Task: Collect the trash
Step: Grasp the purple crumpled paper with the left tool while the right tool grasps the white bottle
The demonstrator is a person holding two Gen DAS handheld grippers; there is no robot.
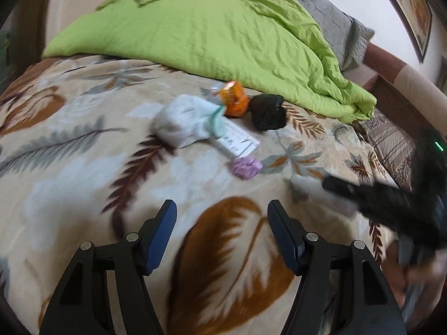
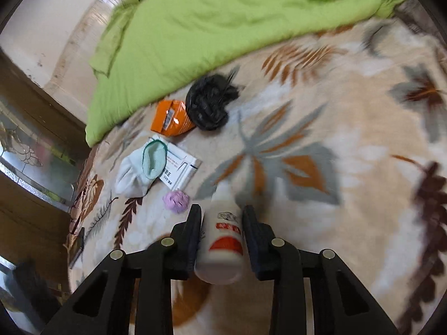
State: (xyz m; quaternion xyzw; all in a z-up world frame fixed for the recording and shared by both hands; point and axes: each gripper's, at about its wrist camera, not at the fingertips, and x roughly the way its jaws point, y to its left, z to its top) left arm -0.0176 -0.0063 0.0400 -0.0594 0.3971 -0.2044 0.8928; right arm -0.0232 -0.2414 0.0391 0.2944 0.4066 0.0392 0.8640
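White bottle (image 2: 220, 240) upright btwn right gripper (image 2: 222, 215) pads, clamped; left gripper (image 1: 222, 209) apart, nothing inside.

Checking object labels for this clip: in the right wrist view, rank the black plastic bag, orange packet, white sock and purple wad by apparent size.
1. white sock and black plastic bag: look alike, unranked.
2. orange packet.
3. purple wad, clearly smallest though nearest the camera.

1. The left gripper (image 1: 222, 209) is held angled downward, blue-padded jaws spread apart, nothing between them
2. The right gripper (image 2: 222, 215) is closed on a white plastic bottle with red label (image 2: 223, 240)
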